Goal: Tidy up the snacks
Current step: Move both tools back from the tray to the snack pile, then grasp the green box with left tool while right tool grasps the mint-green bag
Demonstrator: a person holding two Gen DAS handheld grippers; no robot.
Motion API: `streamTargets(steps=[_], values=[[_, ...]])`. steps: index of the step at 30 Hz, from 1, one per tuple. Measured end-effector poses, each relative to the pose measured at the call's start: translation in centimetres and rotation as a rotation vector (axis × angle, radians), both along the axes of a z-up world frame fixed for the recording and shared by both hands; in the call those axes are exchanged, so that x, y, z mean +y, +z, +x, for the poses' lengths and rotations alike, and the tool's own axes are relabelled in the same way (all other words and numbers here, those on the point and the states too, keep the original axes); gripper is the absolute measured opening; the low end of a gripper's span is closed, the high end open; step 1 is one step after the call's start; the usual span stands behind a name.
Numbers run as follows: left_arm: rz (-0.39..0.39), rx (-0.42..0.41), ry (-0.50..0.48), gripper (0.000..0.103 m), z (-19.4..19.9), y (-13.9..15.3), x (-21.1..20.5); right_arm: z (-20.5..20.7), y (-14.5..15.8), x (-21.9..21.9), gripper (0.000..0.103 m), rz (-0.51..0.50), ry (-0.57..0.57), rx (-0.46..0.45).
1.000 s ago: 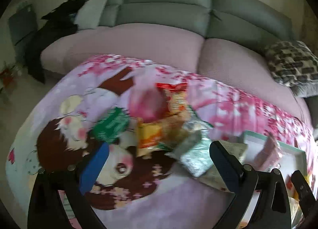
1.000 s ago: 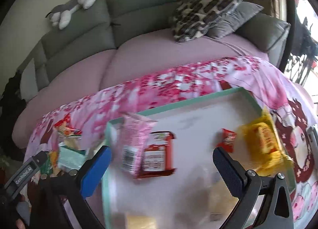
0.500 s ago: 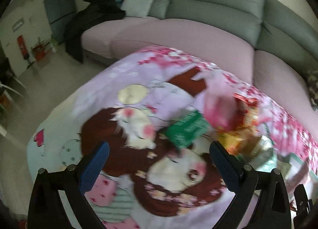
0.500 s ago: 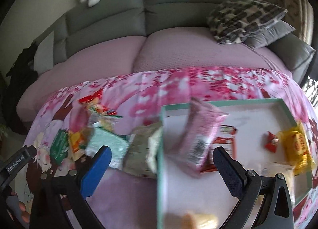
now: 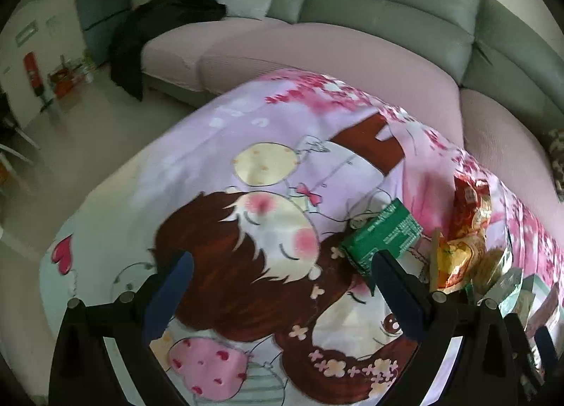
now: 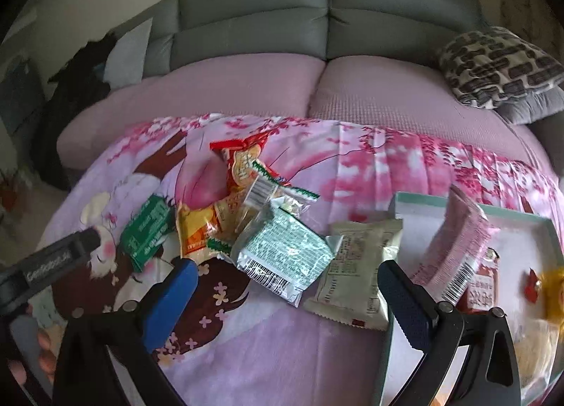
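Snacks lie heaped on a pink cartoon blanket [image 6: 282, 353]. In the right wrist view my right gripper [image 6: 287, 296] is open just in front of a silver-green packet [image 6: 282, 258] and a beige packet [image 6: 356, 272]. A pink packet [image 6: 454, 247] leans on the left rim of the white tray [image 6: 419, 198]. A green box [image 6: 148, 229], an orange packet [image 6: 197, 229] and a red packet [image 6: 243, 159] sit further left. My left gripper [image 5: 282, 282] is open and holds nothing, with the green box [image 5: 382, 233] just beyond its right finger.
The tray holds a red-and-white packet [image 6: 486, 286], a small red sweet [image 6: 532, 286] and a yellow packet [image 6: 553, 286]. A grey and pink sofa [image 6: 246, 81] with a patterned cushion [image 6: 500, 67] runs behind the blanket. The left gripper body [image 6: 60, 261] reaches in from the left.
My right gripper has swung left from over the tray to the snack pile. My left gripper has turned left, so the pile now sits at its right edge.
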State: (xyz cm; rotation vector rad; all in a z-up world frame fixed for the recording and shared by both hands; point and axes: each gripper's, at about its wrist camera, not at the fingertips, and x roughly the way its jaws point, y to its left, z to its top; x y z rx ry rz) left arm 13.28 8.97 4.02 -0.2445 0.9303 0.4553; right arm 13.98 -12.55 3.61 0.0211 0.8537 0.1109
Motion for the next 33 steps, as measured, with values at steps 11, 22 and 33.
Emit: streamTargets(steps=[11, 22, 33], values=[[-0.001, 0.044, -0.215, 0.101, 4.3, -3.0, -2.1, 3.0, -2.3, 0.5, 0.103, -0.047, 0.051, 0.046], [-0.002, 0.026, -0.313, 0.1, 6.6, -4.3, -3.0, 2.9, -3.5, 2.4, 0.102, -0.185, 0.124, 0.037], [-0.02, 0.069, -0.328, 0.045, 6.3, -4.6, -3.7, 2.9, -2.4, 0.1, 0.073, -0.022, 0.074, 0.016]])
